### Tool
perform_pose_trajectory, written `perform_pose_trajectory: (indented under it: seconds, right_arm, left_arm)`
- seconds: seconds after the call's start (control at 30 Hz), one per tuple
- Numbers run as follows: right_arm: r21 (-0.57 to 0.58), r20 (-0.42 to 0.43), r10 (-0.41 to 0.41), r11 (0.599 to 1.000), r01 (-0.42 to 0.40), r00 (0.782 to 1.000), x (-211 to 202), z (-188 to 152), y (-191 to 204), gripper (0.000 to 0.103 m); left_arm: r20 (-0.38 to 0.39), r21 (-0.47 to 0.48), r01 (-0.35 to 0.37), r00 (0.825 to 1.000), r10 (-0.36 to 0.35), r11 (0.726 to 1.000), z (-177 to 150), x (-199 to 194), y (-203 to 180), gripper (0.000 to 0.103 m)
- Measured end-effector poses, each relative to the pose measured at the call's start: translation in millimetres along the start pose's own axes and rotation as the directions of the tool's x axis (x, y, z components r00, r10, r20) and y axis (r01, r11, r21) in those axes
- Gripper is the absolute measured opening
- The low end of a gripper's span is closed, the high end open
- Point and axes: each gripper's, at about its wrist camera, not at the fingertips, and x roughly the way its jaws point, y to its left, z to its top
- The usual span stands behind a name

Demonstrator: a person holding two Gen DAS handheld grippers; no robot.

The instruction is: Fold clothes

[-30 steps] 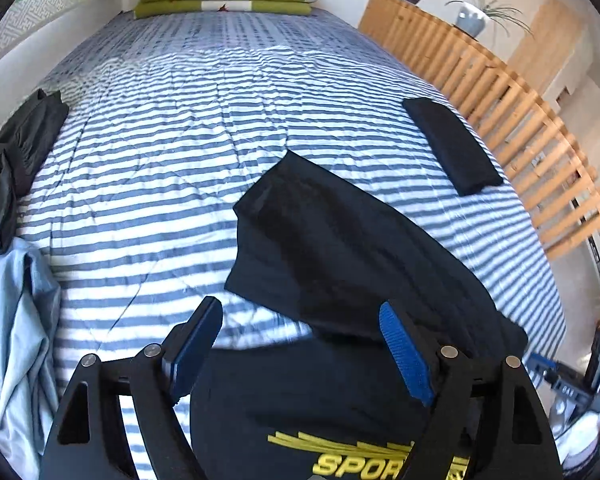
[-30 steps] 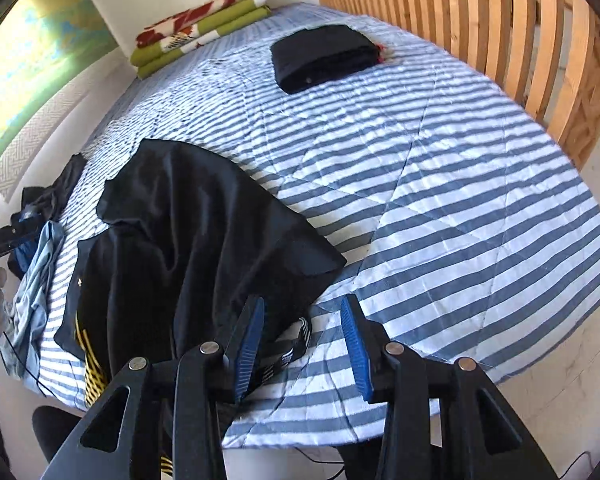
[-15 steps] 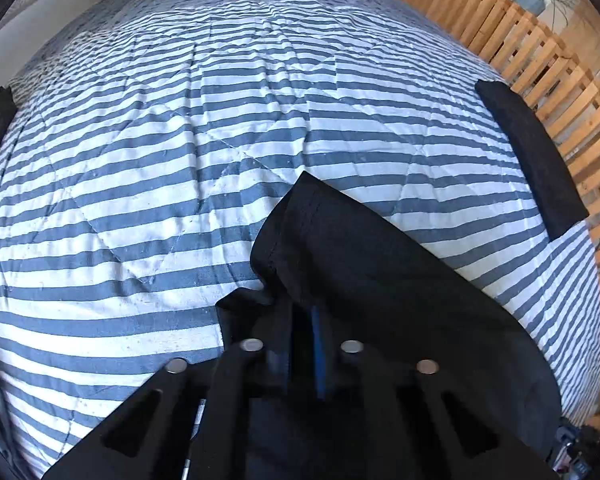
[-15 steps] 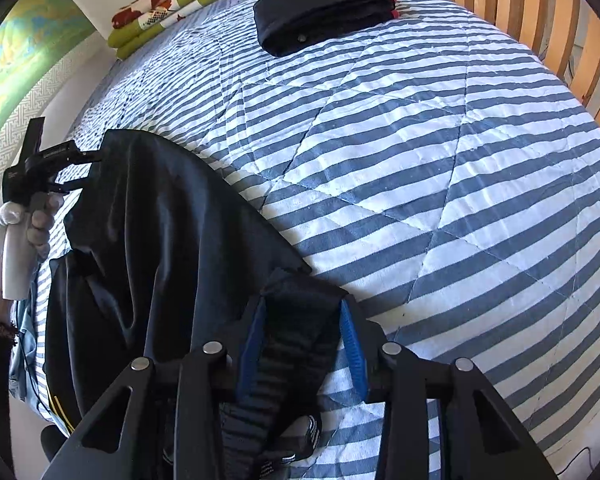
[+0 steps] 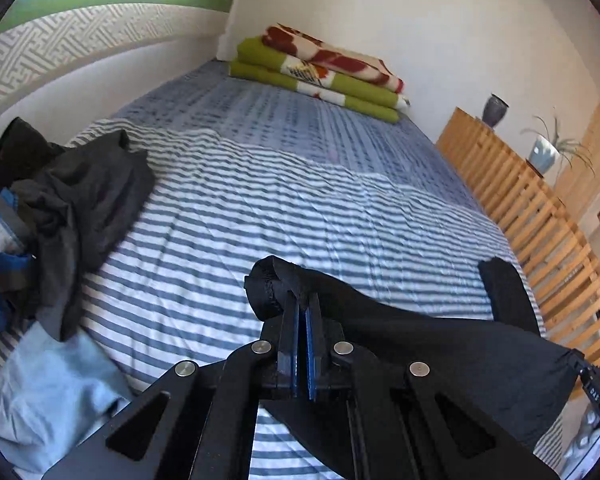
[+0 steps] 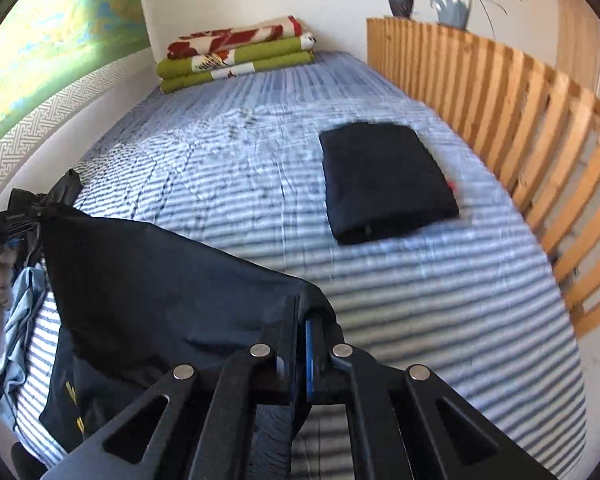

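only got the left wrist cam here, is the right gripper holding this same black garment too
Observer: Yes. The right gripper is shut on the black garment, which stretches across to the left gripper.
Operator: anything under it
Observer: A dark garment with yellow print lies beneath it at the bed's near edge.
Operator: i only see part of the folded black piece
Observer: The folded black garment is a flat rectangle on the striped bedcover, near the slatted wooden rail.
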Motion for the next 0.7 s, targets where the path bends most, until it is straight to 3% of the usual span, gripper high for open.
perform_pose_trajectory:
  seconds: [0.07,0.1,0.13,0.2,0.27,0.37,0.47,0.57,0.7]
  right_arm:
    - [-0.045,0.057,-0.054,0.997,0.057,0.997,20.2,39.7,16.9,0.002]
    - [-0.046,0.07,-0.062,0.997,0.065,0.996,35.0,56.3,22.3,0.002]
    - [-0.046,0.055,-0.056,0.997,0.058,0.997,51.0,68.4,26.4,0.003]
    - [-0.015,-0.039,-0.034,0.999,0.034,0.999,83.7,83.1,29.3,0.011]
    - [0.044,-0.098,0.032,0.999,-0.028,0.995,95.8,80.7,28.1,0.014]
    - [-0.025,-0.077,0.048,0.998,-0.05,0.996,83.3,57.3,36.4,0.015]
    - [-0.045,-0.061,0.077,0.996,-0.08,0.995,60.2,23.0,35.0,0.024]
    - [-0.029,-0.083,0.108,0.993,-0.111,0.991,35.2,-20.8,23.8,0.029]
    - [0.016,-0.115,0.09,0.996,-0.088,0.989,7.9,-82.8,0.9,0.036]
  left_arm:
    - [-0.02,-0.031,-0.023,1.0,0.023,0.999,16.2,6.9,16.5,0.012]
    - [-0.059,-0.035,-0.059,0.997,0.057,0.998,21.4,14.1,22.1,0.021]
    - [-0.084,-0.051,-0.061,0.995,0.056,0.997,24.1,16.8,30.1,0.041]
    - [-0.077,-0.058,-0.029,0.997,0.024,0.998,19.5,8.6,40.5,0.045]
    - [-0.06,-0.02,-0.047,0.997,0.046,0.999,6.9,-4.8,43.1,0.045]
    - [-0.11,0.0,0.001,0.994,-0.001,1.0,-27.0,-23.5,49.8,0.045]
    - [-0.179,0.036,0.049,0.983,-0.042,0.998,-87.4,-45.6,49.2,0.053]
    - [-0.261,0.06,0.075,0.964,-0.056,0.995,-155.7,-61.5,49.3,0.056]
    - [-0.37,0.059,0.094,0.927,-0.066,0.994,-235.8,-69.4,46.9,0.057]
